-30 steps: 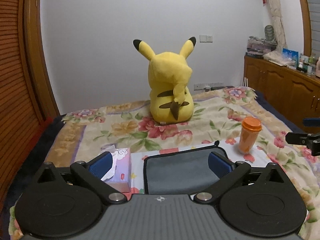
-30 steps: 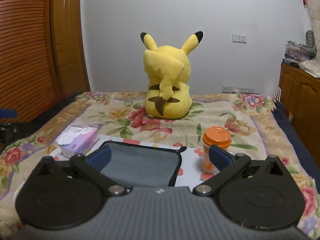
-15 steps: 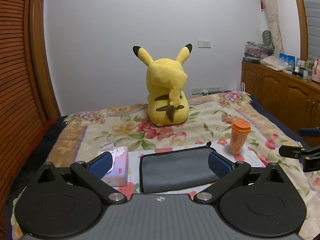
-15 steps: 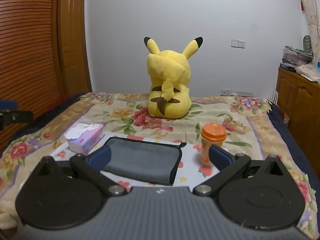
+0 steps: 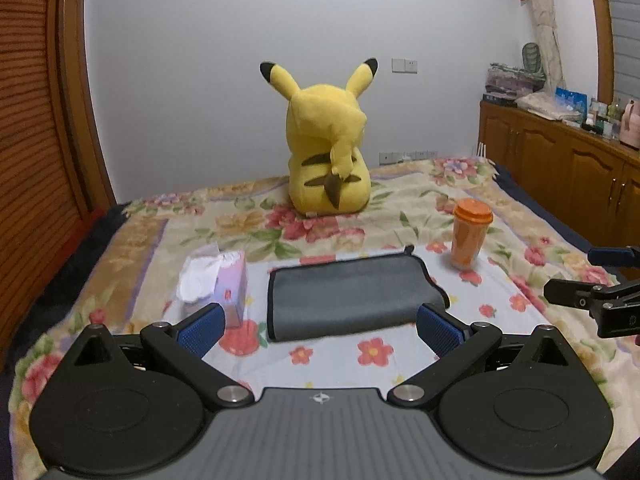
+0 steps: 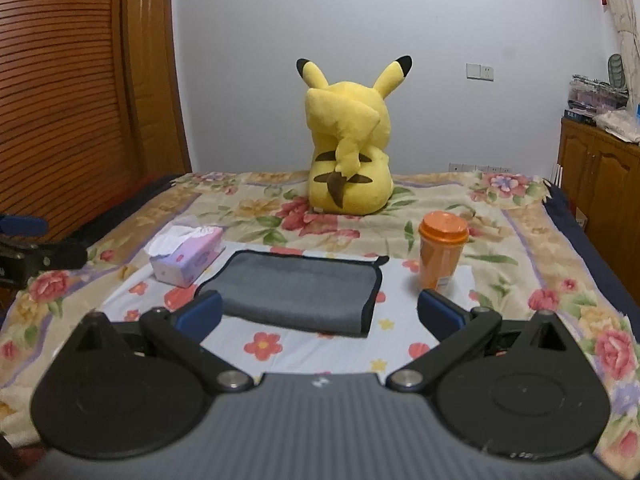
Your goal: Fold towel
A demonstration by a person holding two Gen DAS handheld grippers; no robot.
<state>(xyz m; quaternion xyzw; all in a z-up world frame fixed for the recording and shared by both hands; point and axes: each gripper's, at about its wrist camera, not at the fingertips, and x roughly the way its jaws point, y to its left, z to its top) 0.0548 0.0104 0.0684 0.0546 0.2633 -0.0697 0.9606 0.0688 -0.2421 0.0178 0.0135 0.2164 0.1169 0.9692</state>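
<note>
A grey towel with black edging (image 5: 352, 296) lies folded flat on a white flowered cloth (image 5: 360, 356) on the bed; it also shows in the right wrist view (image 6: 298, 292). My left gripper (image 5: 320, 332) is open and empty, held back from the towel's near edge. My right gripper (image 6: 320, 314) is open and empty, also short of the towel. The right gripper shows at the right edge of the left wrist view (image 5: 592, 284), and the left gripper at the left edge of the right wrist view (image 6: 24, 248).
A tissue box (image 5: 216, 284) stands left of the towel and an orange cup (image 5: 470, 234) to its right. A yellow plush toy (image 5: 328, 156) sits farther back on the flowered bedspread. A wooden cabinet (image 5: 568, 168) runs along the right, a wooden door (image 6: 80, 92) on the left.
Both grippers have drawn back and up from the towel, so more of the white cloth shows in front of it. The towel has stayed flat.
</note>
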